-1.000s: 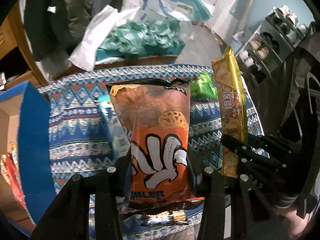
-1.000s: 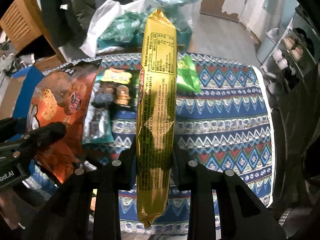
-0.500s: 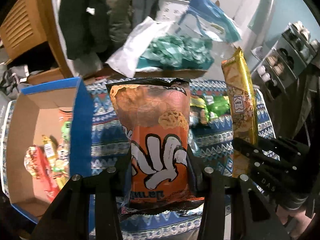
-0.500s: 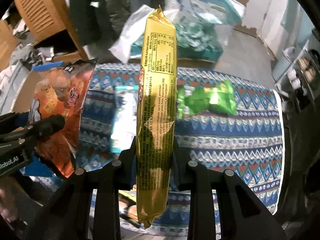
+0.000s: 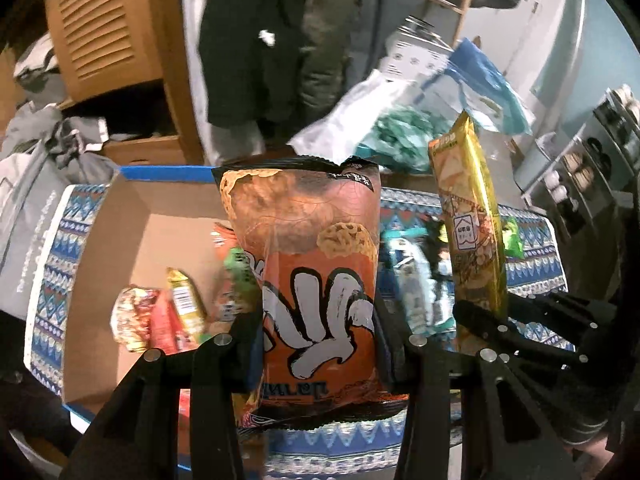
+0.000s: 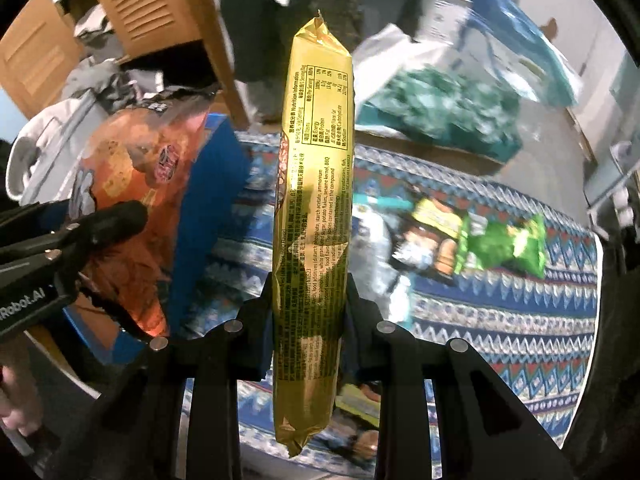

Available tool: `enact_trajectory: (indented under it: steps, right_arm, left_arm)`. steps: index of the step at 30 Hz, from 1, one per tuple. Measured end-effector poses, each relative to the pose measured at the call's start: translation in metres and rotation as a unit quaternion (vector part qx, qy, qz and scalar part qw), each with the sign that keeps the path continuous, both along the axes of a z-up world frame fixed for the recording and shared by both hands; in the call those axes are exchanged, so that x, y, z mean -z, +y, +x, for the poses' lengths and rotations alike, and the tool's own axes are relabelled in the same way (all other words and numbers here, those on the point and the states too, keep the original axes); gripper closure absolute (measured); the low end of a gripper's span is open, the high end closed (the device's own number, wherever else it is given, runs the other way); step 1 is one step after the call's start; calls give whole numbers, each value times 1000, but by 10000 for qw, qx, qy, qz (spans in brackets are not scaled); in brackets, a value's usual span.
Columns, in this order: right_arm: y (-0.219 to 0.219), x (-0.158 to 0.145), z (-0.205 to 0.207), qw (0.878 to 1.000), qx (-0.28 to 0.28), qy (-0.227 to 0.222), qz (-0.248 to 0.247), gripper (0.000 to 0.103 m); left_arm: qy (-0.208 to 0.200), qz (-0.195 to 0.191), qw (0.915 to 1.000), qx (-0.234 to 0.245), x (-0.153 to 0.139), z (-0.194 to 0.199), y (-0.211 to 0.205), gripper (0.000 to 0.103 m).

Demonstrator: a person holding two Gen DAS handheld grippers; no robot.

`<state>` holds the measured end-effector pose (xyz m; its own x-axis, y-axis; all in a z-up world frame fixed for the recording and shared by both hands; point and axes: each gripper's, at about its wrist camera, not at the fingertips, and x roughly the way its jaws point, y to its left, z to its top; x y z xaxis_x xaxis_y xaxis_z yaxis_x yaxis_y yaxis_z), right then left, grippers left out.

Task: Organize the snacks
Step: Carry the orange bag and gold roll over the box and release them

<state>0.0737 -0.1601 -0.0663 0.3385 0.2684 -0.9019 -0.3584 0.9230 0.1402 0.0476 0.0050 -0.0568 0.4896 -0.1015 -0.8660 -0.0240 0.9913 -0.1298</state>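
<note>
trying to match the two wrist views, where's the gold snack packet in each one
Left wrist: the gold snack packet stands upright at right, clamped in the right gripper.
Right wrist: it fills the centre, top to bottom.
Shared landmark: the orange snack bag, centre in the left view, far left in the right view.

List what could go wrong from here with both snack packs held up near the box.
1. The left gripper pinches the puffy orange chip bag low down; its top-heavy upper part might flop or slip.
2. The right gripper holds the long gold pack close beside the orange bag; the two could knock together over the cardboard box.
3. Snacks already crowd the box floor, so a drop may land on them or catch the blue rim.
</note>
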Motion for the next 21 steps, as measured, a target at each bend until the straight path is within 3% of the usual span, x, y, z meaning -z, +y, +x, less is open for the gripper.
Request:
enact_trajectory:
  steps: [16,21]
  right_arm:
    - [117,-5,14,9971,-730,170,148,77]
    - [146,-3,15,9954,-908,230,181,77]
  left_arm:
    - [-68,278,9964,-798,5,-14,91,58]
    - [-21,179,9935,-1127,11,-18,126,58]
